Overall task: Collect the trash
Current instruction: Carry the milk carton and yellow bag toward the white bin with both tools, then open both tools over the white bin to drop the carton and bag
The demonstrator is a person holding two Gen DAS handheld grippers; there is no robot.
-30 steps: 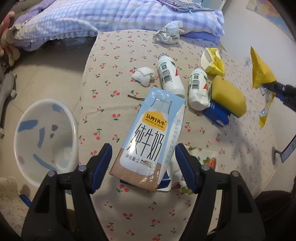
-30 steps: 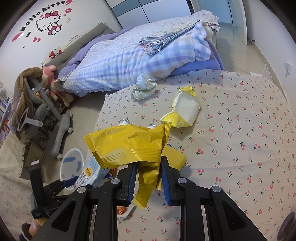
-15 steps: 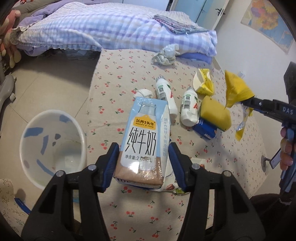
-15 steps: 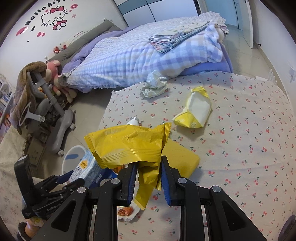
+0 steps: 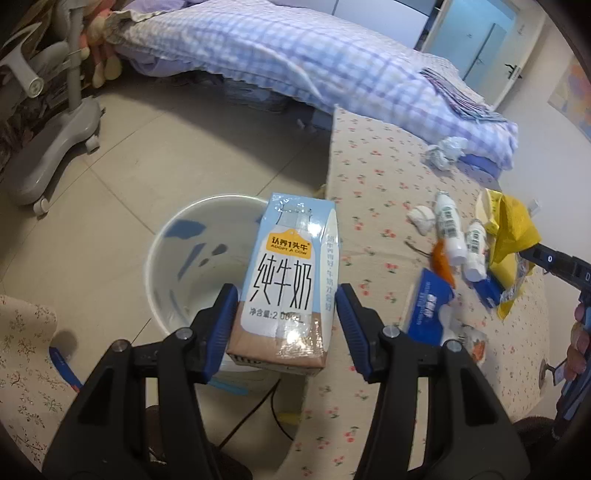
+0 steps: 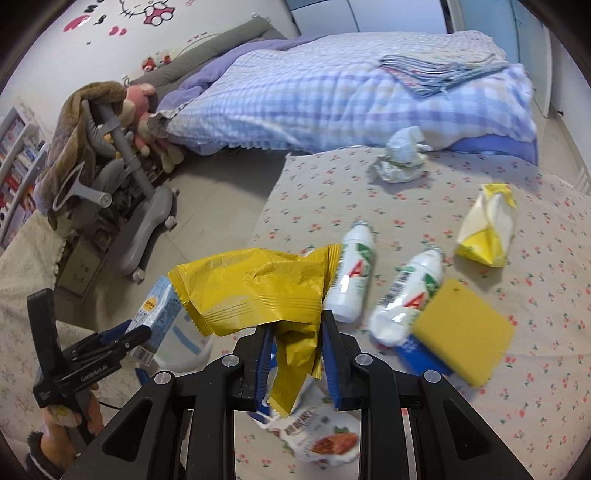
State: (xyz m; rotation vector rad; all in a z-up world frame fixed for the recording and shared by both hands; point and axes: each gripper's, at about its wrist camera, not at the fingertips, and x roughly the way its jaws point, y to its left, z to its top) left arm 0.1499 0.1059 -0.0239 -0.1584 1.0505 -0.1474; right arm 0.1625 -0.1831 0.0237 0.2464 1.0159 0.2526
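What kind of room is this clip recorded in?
Most likely a child's bedroom: a bed with a checked quilt, cartoon cat wall decals, and stuffed toys piled beside the bed.

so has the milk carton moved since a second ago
Yes. The milk carton, between the left gripper's fingers, was over the cherry-print table; now it hangs past the table's edge, in front of the white bin on the floor.

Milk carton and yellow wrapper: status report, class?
Left gripper holds milk carton over white bin. Right gripper shut on yellow wrapper above the table. Nothing blocking the bin.
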